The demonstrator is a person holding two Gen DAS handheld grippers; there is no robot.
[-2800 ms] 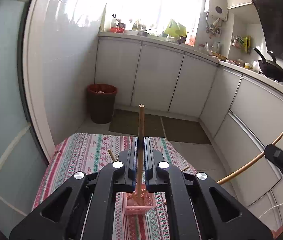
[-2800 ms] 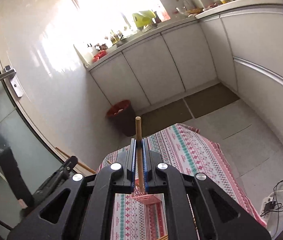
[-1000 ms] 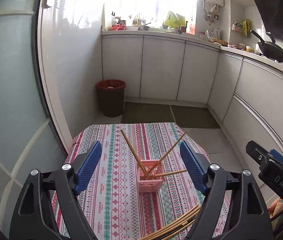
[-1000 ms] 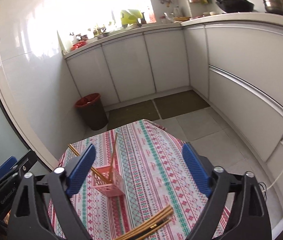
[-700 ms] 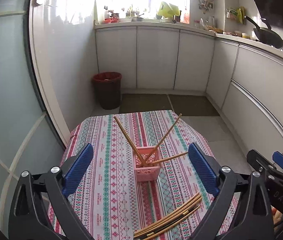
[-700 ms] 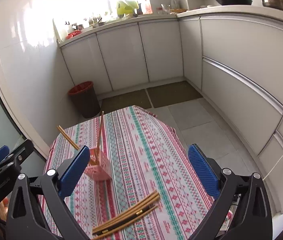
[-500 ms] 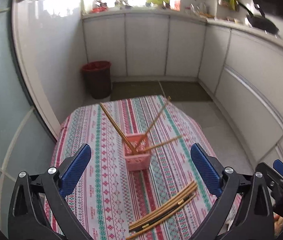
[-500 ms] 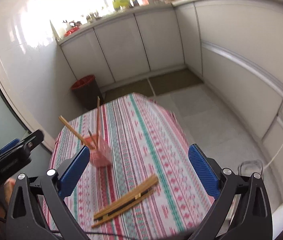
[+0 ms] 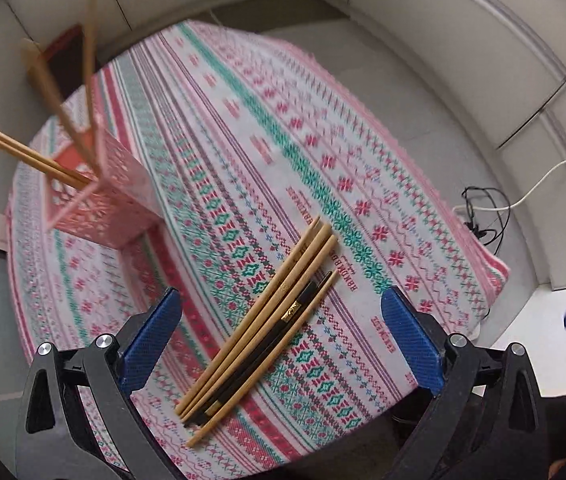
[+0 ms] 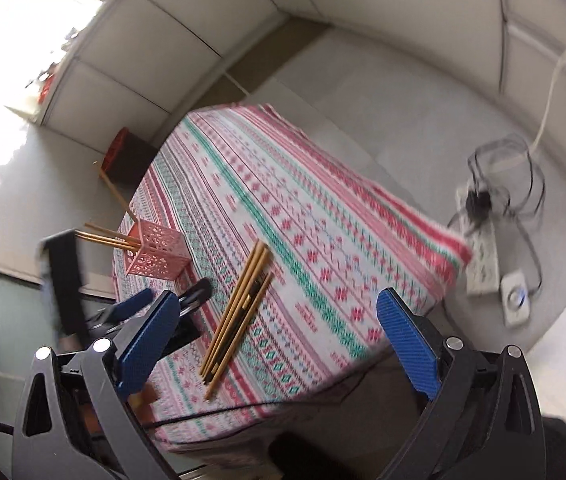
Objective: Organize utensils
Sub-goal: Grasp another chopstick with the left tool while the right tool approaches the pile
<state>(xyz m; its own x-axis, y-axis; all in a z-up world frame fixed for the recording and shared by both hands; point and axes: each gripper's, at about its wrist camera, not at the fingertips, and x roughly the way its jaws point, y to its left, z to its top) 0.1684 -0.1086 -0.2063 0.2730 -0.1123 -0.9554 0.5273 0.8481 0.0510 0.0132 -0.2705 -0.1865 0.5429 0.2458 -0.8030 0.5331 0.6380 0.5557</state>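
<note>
Both hand-held grippers, left (image 9: 281,336) and right (image 10: 277,338), hang spread and empty above the chopsticks (image 9: 261,322); the basket (image 9: 101,192) sits at ten o'clock. Next, you pinch one stick.

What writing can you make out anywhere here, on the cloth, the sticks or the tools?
Tablecloth: short strings of red capital letters are woven into the stripes, repeated; too blurred and skewed to read.
Dark chopstick in the loose pile: a small gold mark partway along; too small to read.
Pink basket: cut-out pattern only, no text.
Left gripper and right gripper: no lettering visible.
</note>
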